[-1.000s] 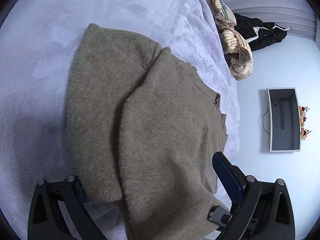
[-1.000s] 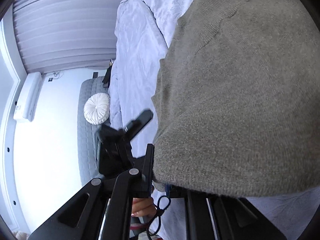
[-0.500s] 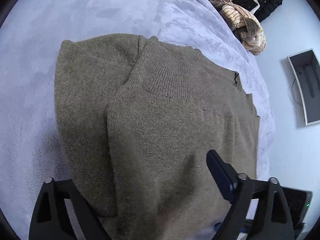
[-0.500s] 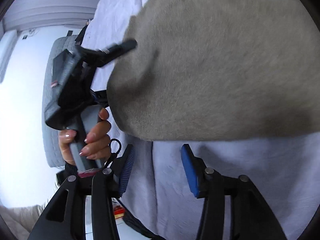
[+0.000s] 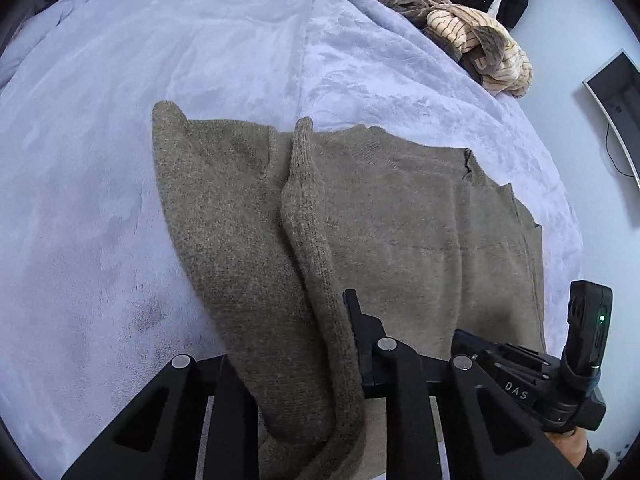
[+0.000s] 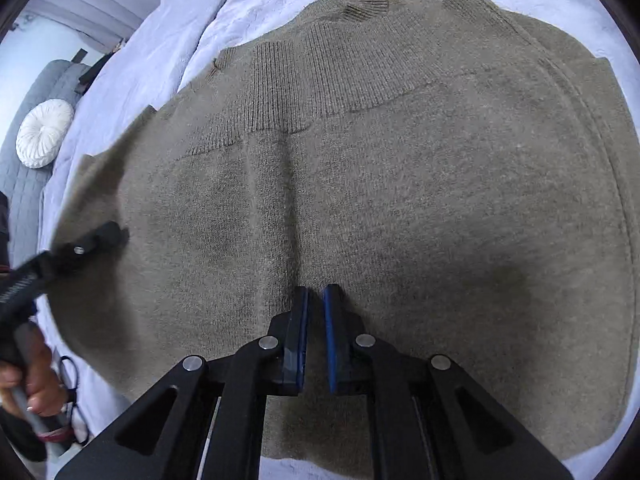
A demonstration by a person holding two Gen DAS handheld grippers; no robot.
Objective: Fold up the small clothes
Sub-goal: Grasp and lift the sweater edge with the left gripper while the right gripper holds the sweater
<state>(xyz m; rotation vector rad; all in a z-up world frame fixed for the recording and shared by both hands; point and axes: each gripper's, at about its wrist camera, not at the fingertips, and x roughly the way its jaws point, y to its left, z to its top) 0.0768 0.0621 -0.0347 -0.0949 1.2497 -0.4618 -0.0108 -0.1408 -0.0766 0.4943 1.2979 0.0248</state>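
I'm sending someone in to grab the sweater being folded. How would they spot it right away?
Look at the bed with the pale lilac blanket. Spread flat near its edge is the sweater, olive-brown knit with ribbed cuffs. Unlike the heap of striped clothes further up the bed, it is plain-coloured and lies alone.

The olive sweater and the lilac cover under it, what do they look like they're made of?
Sweater: a soft knit, likely wool or a wool blend; matte and fuzzy, with ribbed bands showing.
Cover: plush fleece or velvety fabric, by its faint sheen and brushed, mottled nap. Exact fibres can't be told.
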